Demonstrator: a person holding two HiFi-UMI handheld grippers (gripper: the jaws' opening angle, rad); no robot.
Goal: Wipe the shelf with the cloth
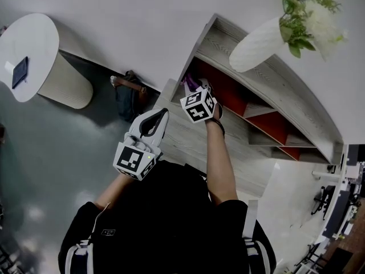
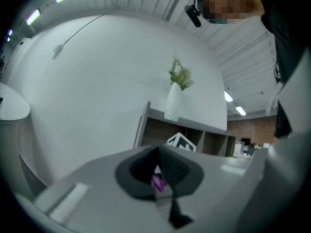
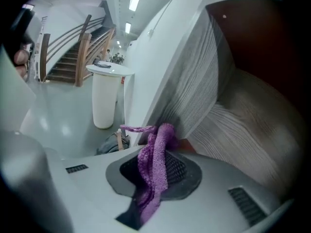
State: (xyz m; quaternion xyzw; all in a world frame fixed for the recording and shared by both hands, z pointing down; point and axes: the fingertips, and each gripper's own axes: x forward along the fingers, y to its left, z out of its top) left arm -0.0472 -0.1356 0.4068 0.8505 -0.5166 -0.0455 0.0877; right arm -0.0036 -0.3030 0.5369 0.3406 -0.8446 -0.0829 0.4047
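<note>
Right gripper [image 3: 159, 154] pinches the purple cloth [image 1: 191, 83], mostly hidden behind it from above, at the shelf [image 1: 274, 80]; left gripper [image 1: 163, 113] closed.

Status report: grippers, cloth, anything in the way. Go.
Right gripper shut on purple cloth, at the shelf end panel. Left gripper shut, empty, held back. Vase up top, clear of the cloth.

Two claws: left claw [image 2: 158, 171], right claw [image 3: 155, 171]. One cloth [image 3: 161, 136], one shelf [image 1: 275, 73], one vase [image 1: 256, 44], one table [image 1: 35, 44], one bag [image 1: 126, 99].
</note>
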